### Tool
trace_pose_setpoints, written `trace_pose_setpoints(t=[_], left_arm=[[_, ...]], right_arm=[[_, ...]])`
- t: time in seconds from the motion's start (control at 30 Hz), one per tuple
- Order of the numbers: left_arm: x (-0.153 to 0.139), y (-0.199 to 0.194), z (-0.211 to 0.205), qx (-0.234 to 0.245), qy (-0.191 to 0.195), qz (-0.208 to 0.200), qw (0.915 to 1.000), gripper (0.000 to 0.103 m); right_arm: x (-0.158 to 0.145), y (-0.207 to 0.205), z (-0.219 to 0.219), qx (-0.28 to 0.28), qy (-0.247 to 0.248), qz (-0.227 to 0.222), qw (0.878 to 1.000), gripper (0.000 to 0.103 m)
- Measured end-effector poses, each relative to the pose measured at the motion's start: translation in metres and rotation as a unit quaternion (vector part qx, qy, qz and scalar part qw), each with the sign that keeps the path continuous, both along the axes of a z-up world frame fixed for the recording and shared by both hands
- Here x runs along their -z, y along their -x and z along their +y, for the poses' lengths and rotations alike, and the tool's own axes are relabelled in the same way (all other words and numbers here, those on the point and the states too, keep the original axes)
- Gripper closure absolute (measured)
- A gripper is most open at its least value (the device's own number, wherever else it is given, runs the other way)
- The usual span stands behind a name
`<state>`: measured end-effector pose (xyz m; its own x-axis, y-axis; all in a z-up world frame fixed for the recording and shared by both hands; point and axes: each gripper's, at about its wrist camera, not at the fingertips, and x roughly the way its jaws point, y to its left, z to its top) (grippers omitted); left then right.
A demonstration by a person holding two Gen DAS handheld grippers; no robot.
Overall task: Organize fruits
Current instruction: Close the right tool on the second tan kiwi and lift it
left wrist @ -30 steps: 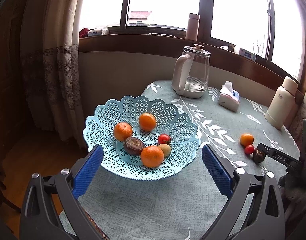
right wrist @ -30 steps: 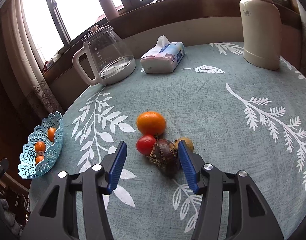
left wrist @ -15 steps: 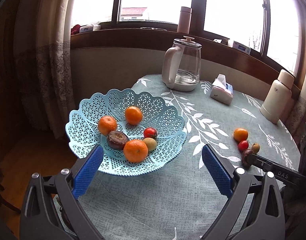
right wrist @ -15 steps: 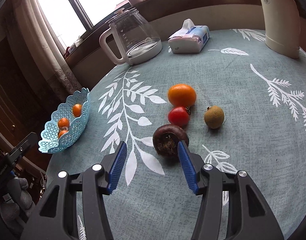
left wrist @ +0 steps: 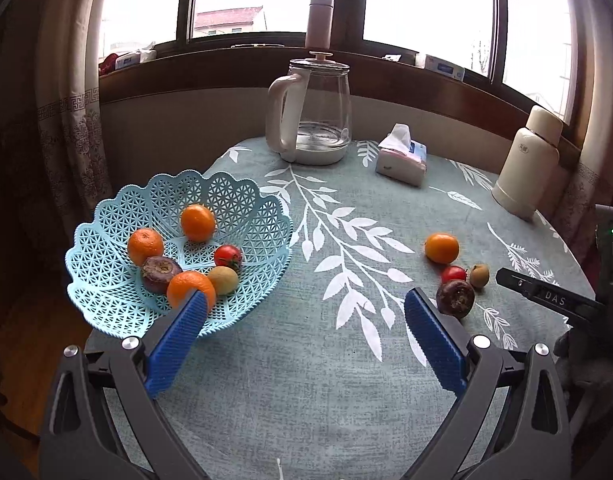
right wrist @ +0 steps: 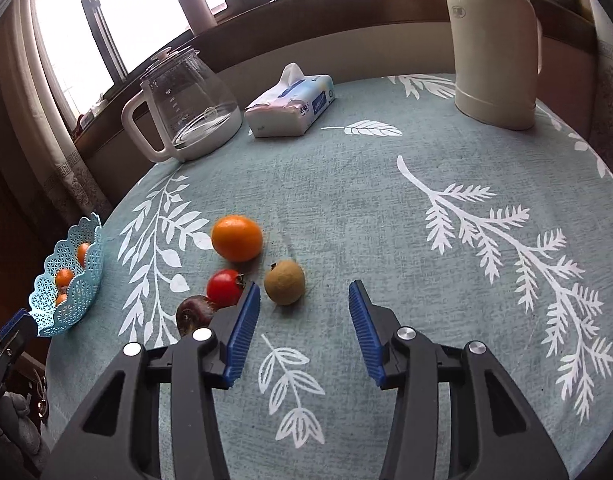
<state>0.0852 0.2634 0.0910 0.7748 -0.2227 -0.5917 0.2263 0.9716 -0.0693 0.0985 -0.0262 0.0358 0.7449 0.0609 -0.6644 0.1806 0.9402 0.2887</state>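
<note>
Right gripper (right wrist: 304, 300), jaws wide and empty, hovers over the desk (right wrist: 386, 208); brown fruit (right wrist: 285, 282) at 11 o'clock. Left gripper (left wrist: 304, 316) jaws wide too.

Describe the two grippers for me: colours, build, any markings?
Both alike: the left gripper and right gripper have black angular plastic frames with cut-outs, silver screws at the joints and blue ribbed finger pads. In the left wrist view the right one shows white "DAS" lettering and a green light.
</note>
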Motion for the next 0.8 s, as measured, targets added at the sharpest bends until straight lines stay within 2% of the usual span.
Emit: trace_pose_setpoints(t=[0.2,0.43,0.5,0.67,0.8], left_arm=[[0.005,-0.003,-0.012,0.01,-0.002,0.009,0.9999,0.003],[0.009,-0.01,-0.018,0.01,-0.007,0.016,0.9998,0.003],[0.01,-0.012,-0.021,0.013,-0.008,0.018,0.9997,0.003],[0.014,-0.016,-0.031,0.022,-0.012,0.023,0.9994,0.003],[0.017,-0.018,-0.041,0.03,-0.015,0.026,0.9991,0.003]], right_arm=[[0.006,-0.024,0.007,-0.035,0.022,0.018,0.999,0.061],[0.012,-0.038,0.015,-0.055,0.024,0.03,0.998,0.064],[0.015,-0.041,0.016,-0.057,0.025,0.035,0.997,0.065],[0.018,-0.043,0.016,-0.057,0.025,0.041,0.997,0.076],[0.017,-0.04,0.013,-0.053,0.016,0.034,0.998,0.076]])
